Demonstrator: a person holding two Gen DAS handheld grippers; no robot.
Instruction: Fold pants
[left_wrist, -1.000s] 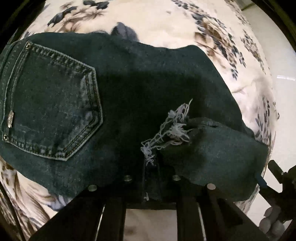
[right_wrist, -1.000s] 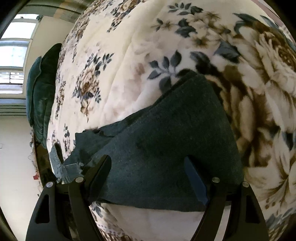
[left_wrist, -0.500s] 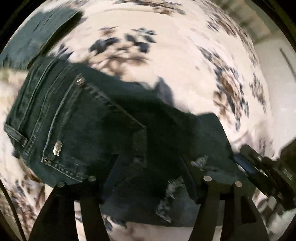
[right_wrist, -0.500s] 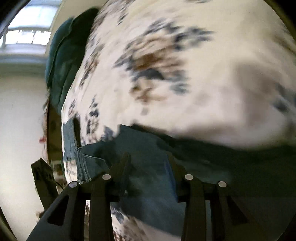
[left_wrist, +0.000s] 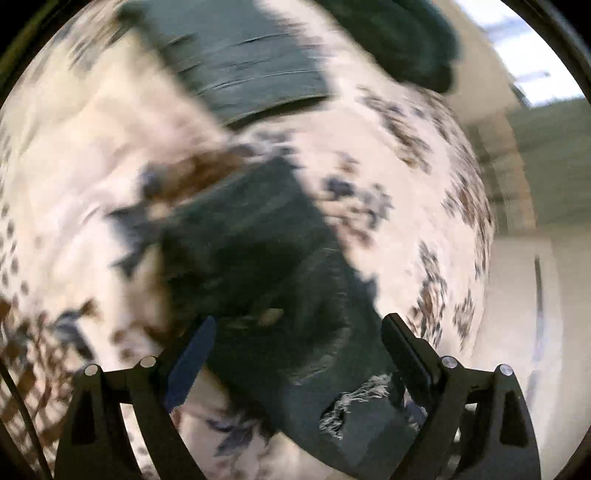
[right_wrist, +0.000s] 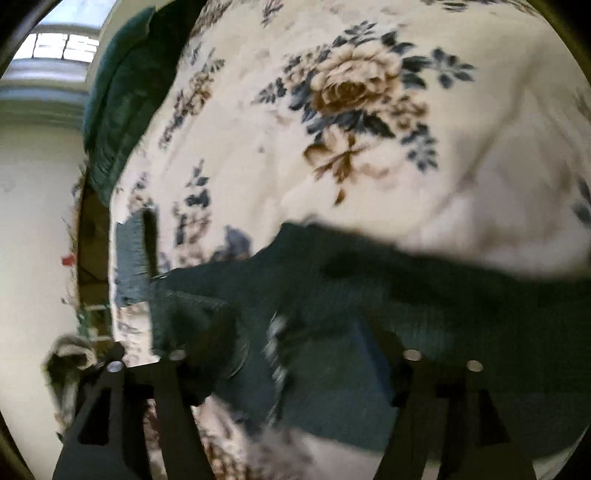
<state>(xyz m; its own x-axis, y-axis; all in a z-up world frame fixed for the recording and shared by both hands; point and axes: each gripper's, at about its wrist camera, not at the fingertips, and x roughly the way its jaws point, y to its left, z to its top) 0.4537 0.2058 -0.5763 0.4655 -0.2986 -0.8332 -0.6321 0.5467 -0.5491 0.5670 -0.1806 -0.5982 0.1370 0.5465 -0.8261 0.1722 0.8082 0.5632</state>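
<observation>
Jeans on floral blanket: heavy, limp denim; grab folded edge. Left gripper, right gripper both opening, gripping nothing.

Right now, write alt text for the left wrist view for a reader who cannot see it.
Motion-blurred fisheye view down the left gripper, its jaws opening above dark folded jeans on a cream floral blanket. A frayed tear in the denim shows near the right finger, and another dark folded garment lies further up the blanket.
</observation>
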